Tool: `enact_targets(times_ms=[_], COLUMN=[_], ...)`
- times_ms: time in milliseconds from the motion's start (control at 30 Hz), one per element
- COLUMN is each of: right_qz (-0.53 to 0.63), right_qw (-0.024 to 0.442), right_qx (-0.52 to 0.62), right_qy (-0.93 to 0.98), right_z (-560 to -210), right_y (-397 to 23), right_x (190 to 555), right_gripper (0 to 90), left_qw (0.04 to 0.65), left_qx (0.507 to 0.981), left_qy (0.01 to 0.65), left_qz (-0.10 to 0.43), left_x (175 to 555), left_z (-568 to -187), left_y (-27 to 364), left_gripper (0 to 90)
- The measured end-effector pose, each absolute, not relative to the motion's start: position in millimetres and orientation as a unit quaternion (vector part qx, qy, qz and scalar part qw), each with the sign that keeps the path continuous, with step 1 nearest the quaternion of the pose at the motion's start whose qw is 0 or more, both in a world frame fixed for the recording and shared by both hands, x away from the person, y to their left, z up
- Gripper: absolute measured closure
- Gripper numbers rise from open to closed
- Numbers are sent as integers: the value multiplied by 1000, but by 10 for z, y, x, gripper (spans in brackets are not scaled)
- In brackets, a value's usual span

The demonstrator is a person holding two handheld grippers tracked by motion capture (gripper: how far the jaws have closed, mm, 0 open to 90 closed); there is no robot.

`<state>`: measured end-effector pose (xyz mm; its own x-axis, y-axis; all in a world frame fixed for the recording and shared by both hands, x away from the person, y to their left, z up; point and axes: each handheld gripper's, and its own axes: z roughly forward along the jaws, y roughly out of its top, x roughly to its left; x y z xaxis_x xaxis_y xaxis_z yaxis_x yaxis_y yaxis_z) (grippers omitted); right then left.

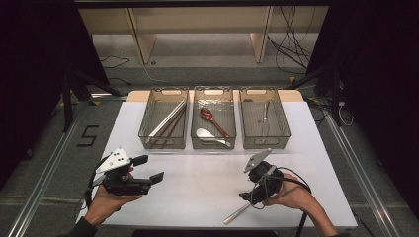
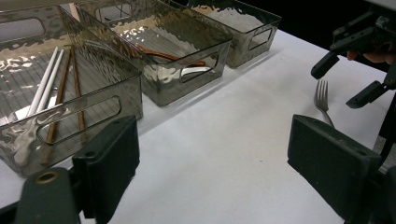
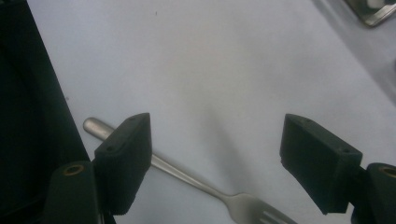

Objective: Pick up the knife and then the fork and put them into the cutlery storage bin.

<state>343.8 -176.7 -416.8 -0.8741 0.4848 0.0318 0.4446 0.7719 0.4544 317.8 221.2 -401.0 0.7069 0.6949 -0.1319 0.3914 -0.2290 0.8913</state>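
Note:
A metal fork (image 1: 236, 215) lies on the white table (image 1: 197, 182) near its front edge. My right gripper (image 1: 251, 198) hovers open just above the fork. In the right gripper view the fork (image 3: 187, 175) runs under the gap of that gripper (image 3: 217, 158), handle by the left jaw, tines at the bottom. My left gripper (image 1: 149, 169) is held open at the front left, empty, and points right. In the left gripper view my left gripper (image 2: 217, 158) faces the fork (image 2: 322, 100) and the right gripper (image 2: 350, 70).
Three clear grey bins stand in a row at the back. The left bin (image 1: 165, 139) holds white and brown chopsticks, the middle bin (image 1: 213, 143) a red-brown spoon and a white spoon, the right bin (image 1: 276, 123) a metal utensil.

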Motion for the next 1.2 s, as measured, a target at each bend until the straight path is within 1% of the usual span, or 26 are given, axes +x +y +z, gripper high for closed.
enact_targets(times_ms=[800, 900, 1200], right_qz=[157, 148, 128], right_qw=[21, 14, 16], right_qx=[202, 192, 180], right_qy=[967, 970, 975], right_z=[-4423, -4467, -4540], right_y=[-1719, -1713, -1687], right_x=[3300, 3297, 3289], right_gripper=[324, 345, 412], left_qw=[511, 509, 508], left_qx=[770, 772, 773], left_qy=[352, 350, 350], left_qz=[150, 151, 151], left_x=[3174, 3172, 3171], left_z=[-4011, -4011, -4010], left_y=[2207, 2206, 2202], left_gripper=[161, 161, 161])
